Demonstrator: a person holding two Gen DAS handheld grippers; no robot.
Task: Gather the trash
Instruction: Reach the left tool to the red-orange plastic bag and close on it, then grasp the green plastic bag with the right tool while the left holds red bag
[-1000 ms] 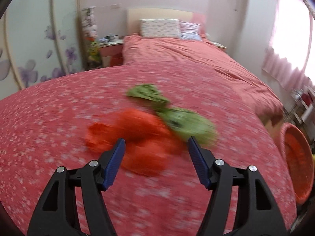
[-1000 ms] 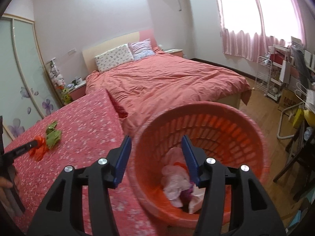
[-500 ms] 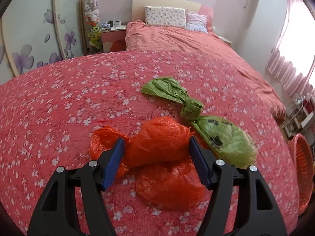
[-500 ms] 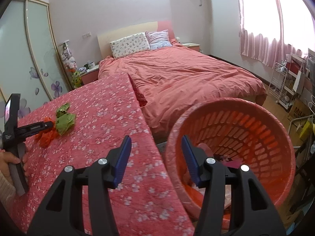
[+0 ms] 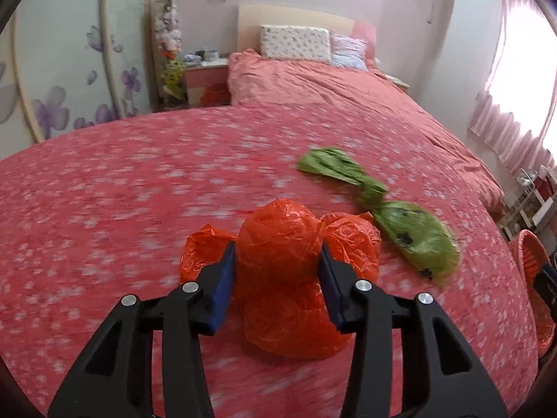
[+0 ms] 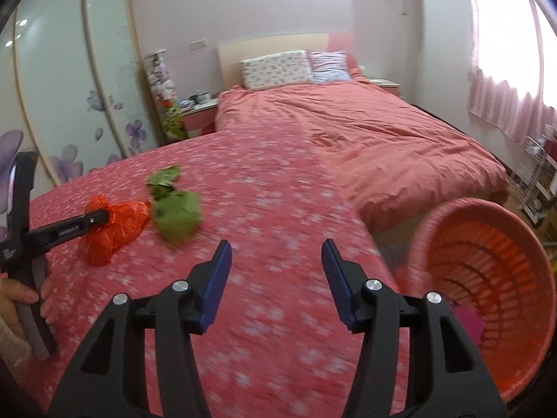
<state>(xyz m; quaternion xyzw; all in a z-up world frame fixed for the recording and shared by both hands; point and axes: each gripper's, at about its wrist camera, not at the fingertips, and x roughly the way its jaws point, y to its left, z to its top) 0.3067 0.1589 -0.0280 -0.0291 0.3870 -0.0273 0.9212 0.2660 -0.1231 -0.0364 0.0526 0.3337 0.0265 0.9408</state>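
We are closing the left gripper (image 5: 276, 280) on the orange bag (image 5: 278, 254), its blue fingers (image 5: 222, 289) already pressing the crumpled bulge from both sides and still coming together; our right gripper (image 6: 276, 278) is hanging released over the quilt with nothing between its fingers; the orange bag is lying near the front edge of the flowered quilt (image 5: 122, 191), its loose ends spilling out left and right of the fingers; we are judging it light, soft and crackly, likely to collapse and slide under pressure, so we are taking it at the bunched middle where the film is thickest rather than at a thin flap; just beyond it, touching its right end, the green bag (image 5: 414, 240) is lying with its long axis running from the near right toward the far left, knot in the middle, flat tail pointing toward the bed (image 5: 330, 104); the orange basket (image 6: 487, 278) is standing off the quilt's right edge, tilted, mouth toward us, some trash already inside.
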